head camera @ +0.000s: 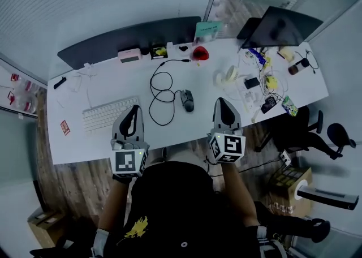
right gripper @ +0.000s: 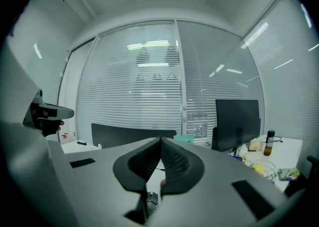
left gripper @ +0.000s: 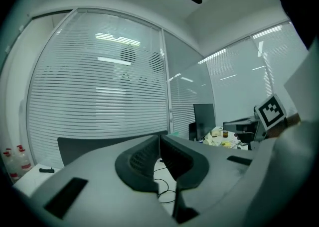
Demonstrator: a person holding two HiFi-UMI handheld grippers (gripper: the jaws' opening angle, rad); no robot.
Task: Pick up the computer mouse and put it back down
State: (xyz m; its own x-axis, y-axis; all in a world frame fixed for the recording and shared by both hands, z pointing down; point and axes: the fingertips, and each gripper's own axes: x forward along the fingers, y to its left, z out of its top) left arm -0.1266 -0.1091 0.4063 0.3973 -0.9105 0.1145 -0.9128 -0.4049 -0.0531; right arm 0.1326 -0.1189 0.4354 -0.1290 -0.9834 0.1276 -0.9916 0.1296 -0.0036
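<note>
The dark grey computer mouse (head camera: 187, 100) lies on the white desk (head camera: 113, 81), with its black cable (head camera: 161, 90) looping off to the left. Both grippers hover above the desk's near edge and point level towards the blinds. My left gripper (head camera: 133, 110) is over the white keyboard (head camera: 107, 114), left of the mouse. My right gripper (head camera: 225, 104) is a little right of the mouse and apart from it. In the left gripper view my left gripper (left gripper: 159, 139) has its jaws pressed together with nothing between them. My right gripper (right gripper: 160, 141) is likewise shut and empty.
A dark monitor (head camera: 280, 28) stands at the desk's back right, with cluttered small items and wires (head camera: 266, 84) in front of it. A red object (head camera: 200, 54) and a pink box (head camera: 130, 55) sit along the dark back panel (head camera: 124, 39). An office chair (head camera: 308, 132) stands at the right.
</note>
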